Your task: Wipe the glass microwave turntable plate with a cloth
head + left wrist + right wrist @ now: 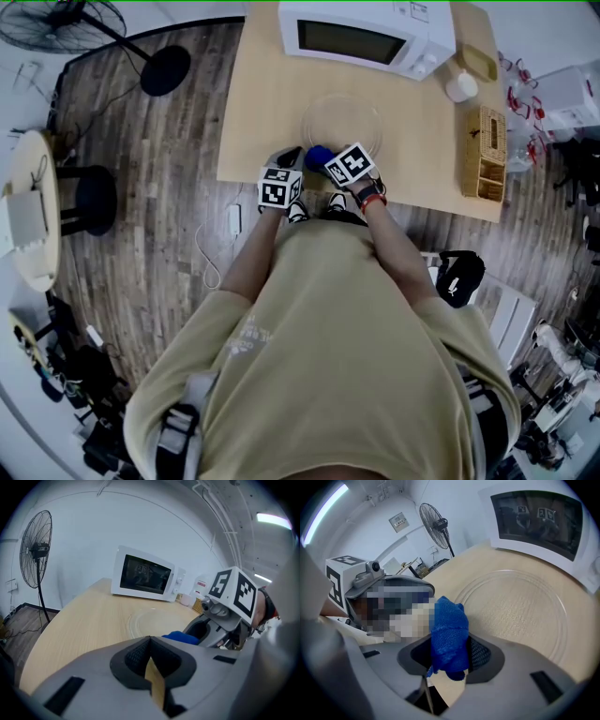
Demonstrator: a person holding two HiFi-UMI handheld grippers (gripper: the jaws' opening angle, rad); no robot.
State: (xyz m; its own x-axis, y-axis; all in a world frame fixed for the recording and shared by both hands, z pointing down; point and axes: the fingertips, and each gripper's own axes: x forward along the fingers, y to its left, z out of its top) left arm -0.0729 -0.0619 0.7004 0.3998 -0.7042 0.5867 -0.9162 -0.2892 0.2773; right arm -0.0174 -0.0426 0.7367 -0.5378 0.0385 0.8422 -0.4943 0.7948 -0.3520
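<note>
Our right tool [450, 654] is clamped on a bunched blue woven cloth [449, 627], soft and light. Our left tool [150, 660] is closed on nothing. At centre right of the right gripper view, the round clear glass turntable plate [520, 611] lies flat on the pale wooden surface [253, 112]. We judge it stiff, slick and breakable, best steadied at the rim.

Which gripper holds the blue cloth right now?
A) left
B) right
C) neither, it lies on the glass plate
B: the blue cloth sits pinched between the jaws of the right gripper, while the left gripper has its jaws together on nothing.
</note>
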